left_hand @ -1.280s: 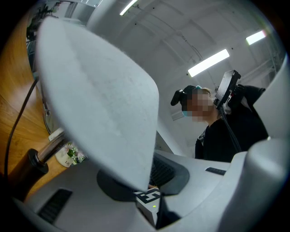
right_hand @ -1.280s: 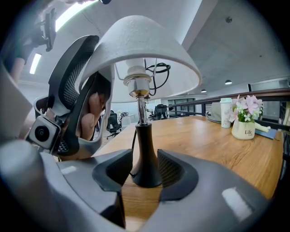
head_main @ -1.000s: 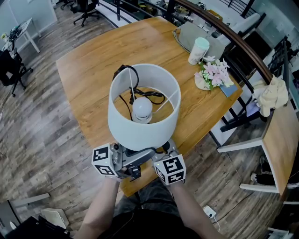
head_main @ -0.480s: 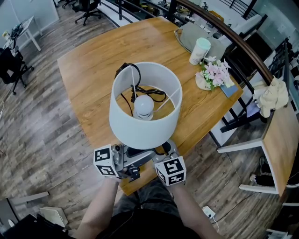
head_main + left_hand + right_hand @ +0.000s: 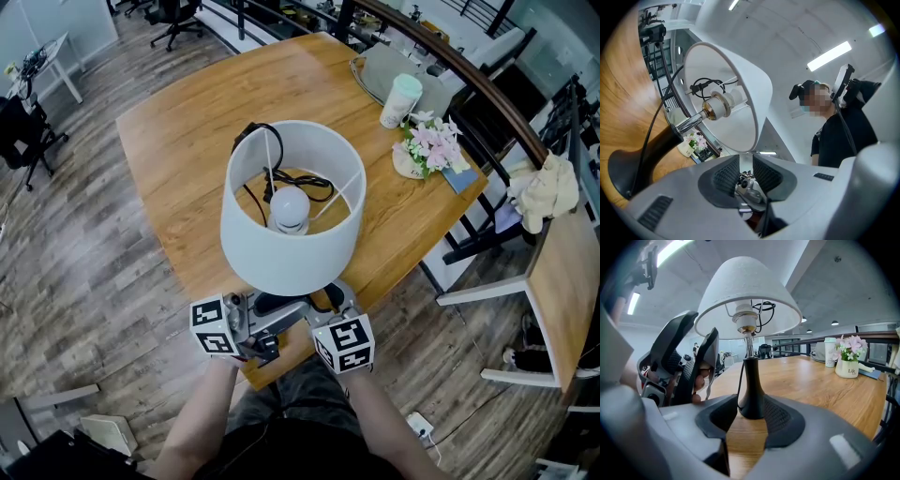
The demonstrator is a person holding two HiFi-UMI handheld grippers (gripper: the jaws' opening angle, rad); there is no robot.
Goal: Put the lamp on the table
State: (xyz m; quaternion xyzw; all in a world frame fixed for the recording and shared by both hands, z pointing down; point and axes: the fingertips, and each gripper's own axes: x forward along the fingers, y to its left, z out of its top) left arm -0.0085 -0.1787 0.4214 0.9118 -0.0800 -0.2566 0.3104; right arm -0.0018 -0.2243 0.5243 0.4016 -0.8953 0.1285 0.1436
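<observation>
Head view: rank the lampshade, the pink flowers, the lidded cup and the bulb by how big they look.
1. lampshade: by far the largest, though also nearest the camera.
2. pink flowers.
3. lidded cup and bulb: these look about alike, and the bulb is nearer the camera, so they are not ranked.

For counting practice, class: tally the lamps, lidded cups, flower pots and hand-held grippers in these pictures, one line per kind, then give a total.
lamp: 1
lidded cup: 1
flower pot: 1
grippers: 2 (left gripper, right gripper)
Total: 5
</observation>
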